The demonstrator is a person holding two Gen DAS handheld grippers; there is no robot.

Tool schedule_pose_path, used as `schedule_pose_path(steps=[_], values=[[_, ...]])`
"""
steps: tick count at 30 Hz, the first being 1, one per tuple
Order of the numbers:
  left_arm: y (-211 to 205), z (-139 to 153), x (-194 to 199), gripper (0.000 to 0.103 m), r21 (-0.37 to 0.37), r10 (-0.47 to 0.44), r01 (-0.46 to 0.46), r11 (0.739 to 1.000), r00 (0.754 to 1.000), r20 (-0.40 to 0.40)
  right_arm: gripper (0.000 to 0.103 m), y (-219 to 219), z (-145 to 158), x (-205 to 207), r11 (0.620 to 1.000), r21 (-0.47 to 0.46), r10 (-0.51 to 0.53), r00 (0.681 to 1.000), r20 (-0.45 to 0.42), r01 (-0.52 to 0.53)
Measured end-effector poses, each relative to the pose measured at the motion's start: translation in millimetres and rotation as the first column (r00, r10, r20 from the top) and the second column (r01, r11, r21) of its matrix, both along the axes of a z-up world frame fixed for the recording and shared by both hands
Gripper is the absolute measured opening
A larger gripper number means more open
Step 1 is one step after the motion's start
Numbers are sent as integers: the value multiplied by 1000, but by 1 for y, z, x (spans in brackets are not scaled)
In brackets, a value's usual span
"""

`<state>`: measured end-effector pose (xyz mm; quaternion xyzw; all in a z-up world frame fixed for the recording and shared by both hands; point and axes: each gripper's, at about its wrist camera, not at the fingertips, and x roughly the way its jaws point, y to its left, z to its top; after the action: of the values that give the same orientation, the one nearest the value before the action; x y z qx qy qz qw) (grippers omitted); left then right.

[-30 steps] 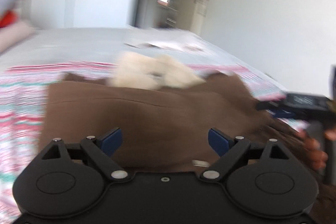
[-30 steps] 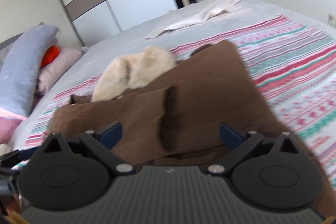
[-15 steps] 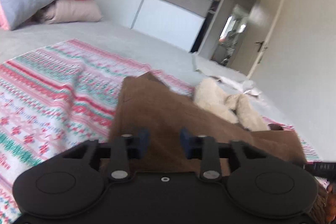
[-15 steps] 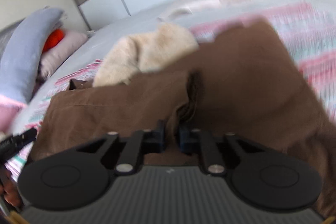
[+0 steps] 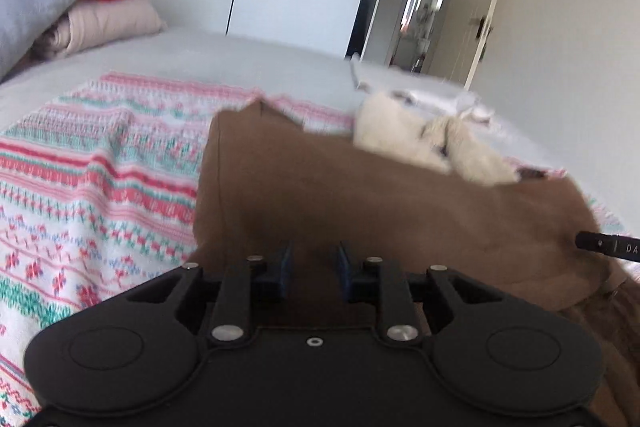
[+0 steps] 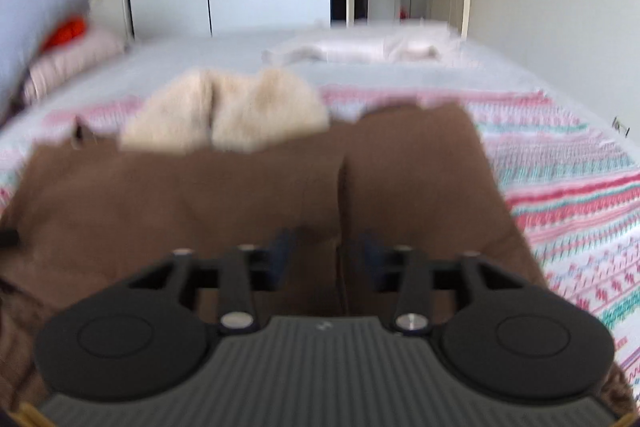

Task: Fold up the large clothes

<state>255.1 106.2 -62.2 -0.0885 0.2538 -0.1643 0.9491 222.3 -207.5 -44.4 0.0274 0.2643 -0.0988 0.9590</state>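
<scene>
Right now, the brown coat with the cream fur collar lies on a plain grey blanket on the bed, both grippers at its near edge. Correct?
Not quite. The brown coat lies on a striped blanket patterned in pink, teal and white, not plain grey; the left wrist view shows it clearly. The cream fur collar and both grippers, left gripper and right gripper, are as stated.

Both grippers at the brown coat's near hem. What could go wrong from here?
1. The right gripper has its jaws opening with coat fabric between them; it may lose the brown coat there.
2. The left gripper has cloth between close-set pads; lifting on one grip could skew the fold.
3. The cream fleece collar sits bunched at the far edge and could fold in lumpy.
</scene>
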Motion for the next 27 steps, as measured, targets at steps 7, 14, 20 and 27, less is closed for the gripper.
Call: schedule_pose_path(steps=[7,14,20,27], values=[[-8,-16,10,25,99,-17,28,995,994,-104,47,-1,-10,9,997,25,78,995,-66,-77],[-10,1,-5,47,103,-4,14,995,995,-95,55,-8,-7,3,994,101,52,987,-155,-37],[0,25,-37,85,70,30,-23,997,995,-99,70,-10,13,-29,995,52,97,981,-165,-89],[20,36,-85,101,129,35,-23,991,995,-97,93,-37,34,-93,993,65,104,985,-136,-96]])
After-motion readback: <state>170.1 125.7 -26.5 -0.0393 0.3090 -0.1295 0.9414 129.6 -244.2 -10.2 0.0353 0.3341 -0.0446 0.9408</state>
